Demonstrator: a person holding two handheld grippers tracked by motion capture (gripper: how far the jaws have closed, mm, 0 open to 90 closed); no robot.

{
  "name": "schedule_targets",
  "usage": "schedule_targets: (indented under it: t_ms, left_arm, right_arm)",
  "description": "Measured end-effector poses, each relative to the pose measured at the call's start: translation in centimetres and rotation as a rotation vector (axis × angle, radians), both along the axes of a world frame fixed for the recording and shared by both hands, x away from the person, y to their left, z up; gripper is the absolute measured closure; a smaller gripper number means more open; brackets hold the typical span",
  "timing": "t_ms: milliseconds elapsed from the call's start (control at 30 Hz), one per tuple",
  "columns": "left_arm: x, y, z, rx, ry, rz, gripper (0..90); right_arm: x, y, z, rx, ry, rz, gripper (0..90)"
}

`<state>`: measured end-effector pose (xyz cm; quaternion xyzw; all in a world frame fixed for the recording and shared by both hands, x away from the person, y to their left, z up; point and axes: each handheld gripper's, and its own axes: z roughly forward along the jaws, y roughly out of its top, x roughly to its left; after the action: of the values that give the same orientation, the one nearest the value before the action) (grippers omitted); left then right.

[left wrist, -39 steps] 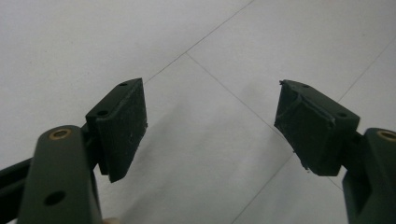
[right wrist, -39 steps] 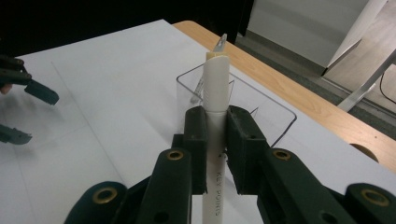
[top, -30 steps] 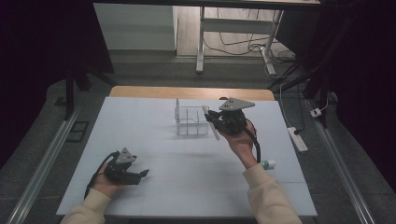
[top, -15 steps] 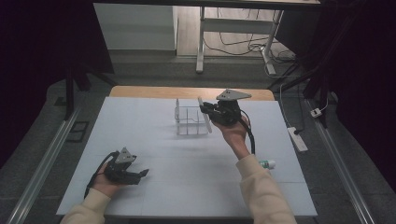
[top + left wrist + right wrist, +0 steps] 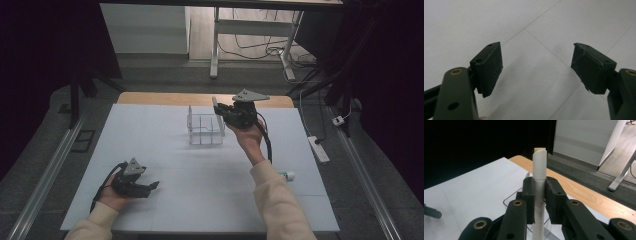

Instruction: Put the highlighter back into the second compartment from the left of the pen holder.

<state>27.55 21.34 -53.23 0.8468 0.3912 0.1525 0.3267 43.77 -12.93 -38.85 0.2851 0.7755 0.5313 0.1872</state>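
Right gripper [image 5: 218,113] raised beside clear rack [image 5: 205,131], forearm extended, clamping white pen [image 5: 539,185] upright. Left gripper [image 5: 150,186] low on table [image 5: 165,165], jaws wide, empty.

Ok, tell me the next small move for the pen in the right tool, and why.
Probably lower it into the clear box. The right tool is clamped on the white pen, held upright at the box's right edge, so a slight shift over an open compartment and a gentle descent would likely seat it.

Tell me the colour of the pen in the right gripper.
White; the pen shows best in the right gripper view.
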Motion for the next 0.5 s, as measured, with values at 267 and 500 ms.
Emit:
schedule_targets:
  t_ms: [267,500]
  left_arm:
    - [0.0,0.1,0.0,-0.003,-0.004,0.003,25.1]
    - [0.0,0.0,0.0,-0.002,-0.004,0.0,25.1]
  right_arm:
    - [0.6,0.8,0.0,0.003,-0.006,-0.009,77.4]
    - [1.4,1.5,0.2,0.011,-0.011,-0.022,77.4]
